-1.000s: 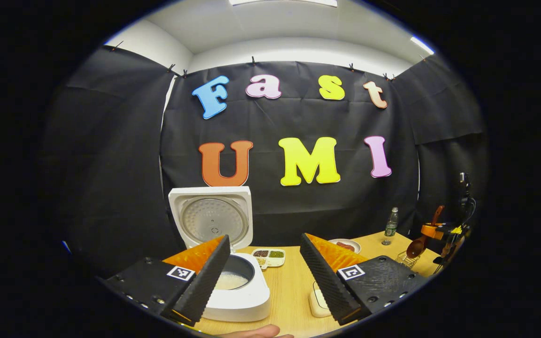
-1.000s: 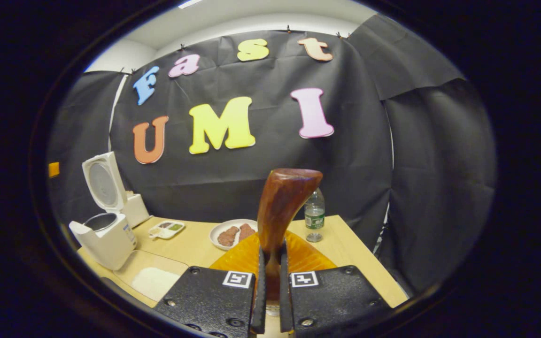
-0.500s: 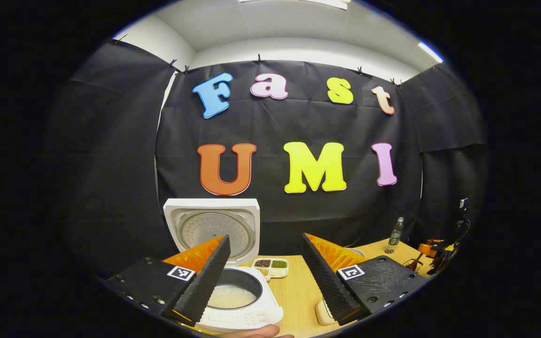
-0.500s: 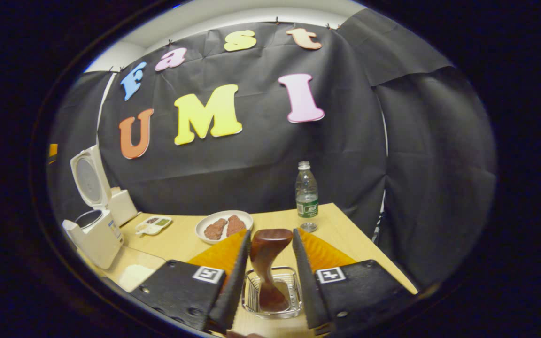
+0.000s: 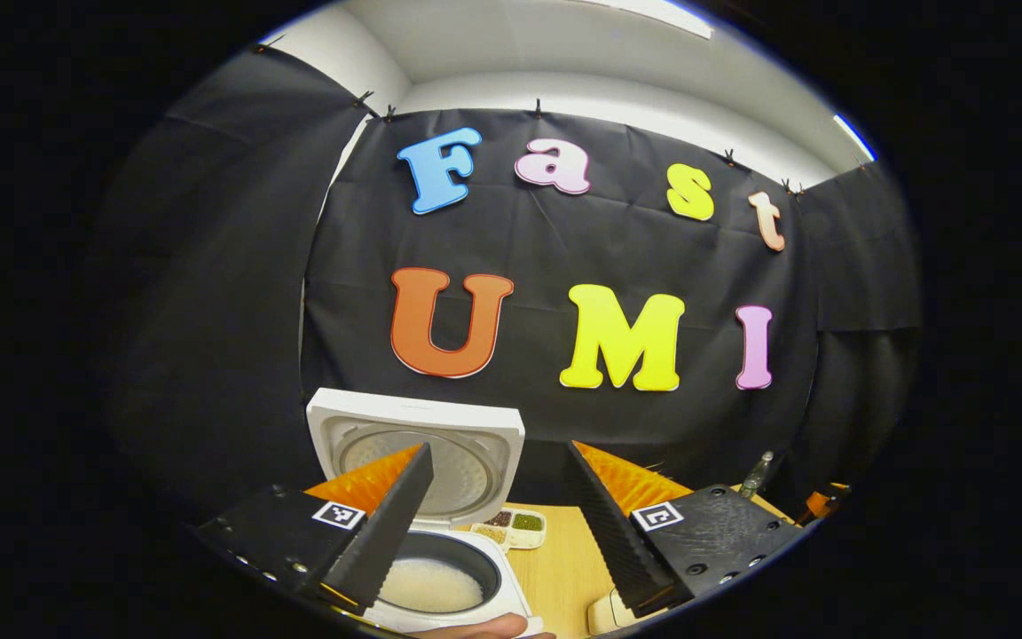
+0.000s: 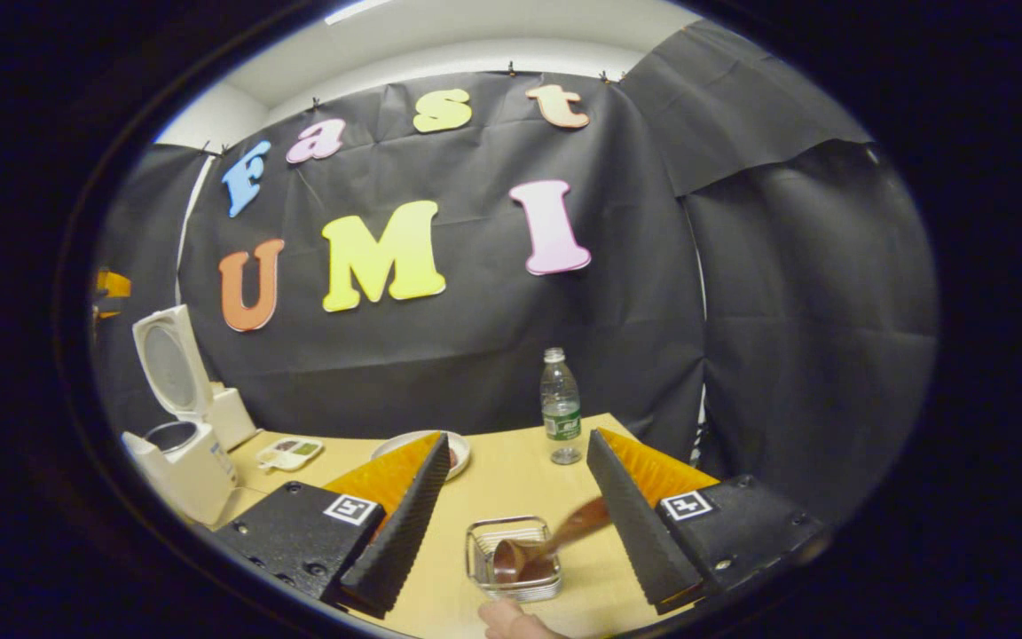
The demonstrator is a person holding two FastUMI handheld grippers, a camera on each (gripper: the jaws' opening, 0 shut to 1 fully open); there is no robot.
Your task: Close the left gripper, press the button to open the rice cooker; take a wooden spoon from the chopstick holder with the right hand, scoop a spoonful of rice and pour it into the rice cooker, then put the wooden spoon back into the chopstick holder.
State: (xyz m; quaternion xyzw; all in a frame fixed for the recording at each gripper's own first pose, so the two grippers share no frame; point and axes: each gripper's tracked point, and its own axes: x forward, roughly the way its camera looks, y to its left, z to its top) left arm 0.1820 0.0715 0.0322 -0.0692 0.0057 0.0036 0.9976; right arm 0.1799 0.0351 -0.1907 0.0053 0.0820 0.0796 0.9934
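Spoon back in holder, both grippers spread, holding nothing.

Right gripper (image 6: pixel 511 524) above wire chopstick holder (image 6: pixel 511 559); wooden spoon (image 6: pixel 546 543) leans in it, bowl down, handle seemingly near one finger but free. Left gripper (image 5: pixel 498 524) over open rice cooker (image 5: pixel 427 497), rice (image 5: pixel 429 584) inside the pot.

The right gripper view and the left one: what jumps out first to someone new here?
In the right gripper view, a wooden spoon leans tilted in the wire chopstick holder between the open right gripper. In the left gripper view, the rice cooker stands with its lid raised, white rice inside.
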